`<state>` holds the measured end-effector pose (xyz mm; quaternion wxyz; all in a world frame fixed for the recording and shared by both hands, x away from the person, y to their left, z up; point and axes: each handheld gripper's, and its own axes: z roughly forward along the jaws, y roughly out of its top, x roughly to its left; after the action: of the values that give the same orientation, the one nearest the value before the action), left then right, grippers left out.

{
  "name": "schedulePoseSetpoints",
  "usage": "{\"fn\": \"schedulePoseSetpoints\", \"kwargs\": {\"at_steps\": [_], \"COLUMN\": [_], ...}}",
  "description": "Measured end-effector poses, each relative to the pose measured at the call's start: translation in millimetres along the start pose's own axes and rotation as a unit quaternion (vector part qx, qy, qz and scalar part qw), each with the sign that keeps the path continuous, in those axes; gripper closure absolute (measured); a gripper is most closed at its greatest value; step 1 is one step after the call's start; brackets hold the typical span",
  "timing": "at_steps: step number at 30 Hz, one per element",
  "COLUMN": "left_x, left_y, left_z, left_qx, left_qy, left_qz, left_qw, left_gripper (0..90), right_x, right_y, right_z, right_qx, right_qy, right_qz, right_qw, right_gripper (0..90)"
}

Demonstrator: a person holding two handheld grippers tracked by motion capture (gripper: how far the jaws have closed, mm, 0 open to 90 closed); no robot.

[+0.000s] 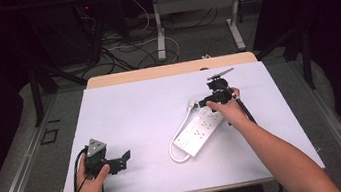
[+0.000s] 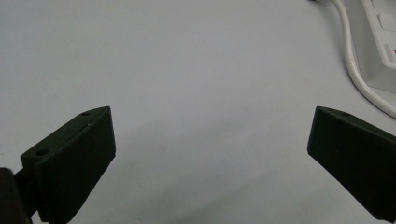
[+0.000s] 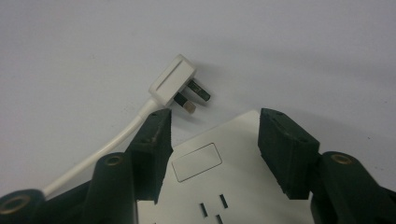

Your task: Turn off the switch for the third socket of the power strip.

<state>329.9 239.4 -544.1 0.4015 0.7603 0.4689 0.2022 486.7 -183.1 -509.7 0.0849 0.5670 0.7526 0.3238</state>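
One power strip (image 1: pixel 198 130) lies on the bench (image 1: pixel 129 107), its one plug (image 3: pixel 172 82) just beyond its far end. The right gripper (image 3: pixel 215 140) straddles that end, jaws apart. The left gripper (image 2: pixel 210 154), jaws wide, sits well left of the strip.

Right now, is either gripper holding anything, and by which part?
Nothing is held. The right gripper has its jaws open astride the end of the power strip, not clamped. The left gripper is open over bare table.
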Motion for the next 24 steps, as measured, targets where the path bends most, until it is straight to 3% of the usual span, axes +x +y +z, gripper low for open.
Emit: {"fn": "schedulePoseSetpoints", "kwargs": {"at_steps": [8,13,18,21,24], "left_x": [-0.7,-1.0,-0.7,-1.2,-0.9], "left_y": [-0.3,-0.3,0.0,-0.4,-0.1], "left_z": [1.4,1.5,1.7,2.0,1.8], "left_qx": [-0.005,-0.004,-0.003,-0.001,-0.004], "left_qy": [0.000,-0.001,0.000,-0.001,0.000], "left_qz": [-0.005,-0.005,-0.002,-0.005,-0.002], "left_qw": [1.0000,1.0000,1.0000,1.0000,1.0000], "left_gripper": [1.0,1.0,1.0,1.0,1.0], "right_x": [0.3,2.1,2.5,3.9,5.2], "right_y": [0.1,0.1,0.1,0.8,2.7], "right_z": [-2.2,-3.6,-3.9,-4.9,-6.6], "right_qx": [-0.005,-0.007,-0.010,-0.015,-0.019], "right_qy": [0.000,0.008,0.018,0.003,-0.002], "right_qz": [-0.018,-0.004,-0.010,-0.014,-0.017], "right_qw": [0.9998,0.9999,0.9997,0.9998,0.9997], "right_gripper": [27.5,21.9,15.5,12.6,3.0]}}
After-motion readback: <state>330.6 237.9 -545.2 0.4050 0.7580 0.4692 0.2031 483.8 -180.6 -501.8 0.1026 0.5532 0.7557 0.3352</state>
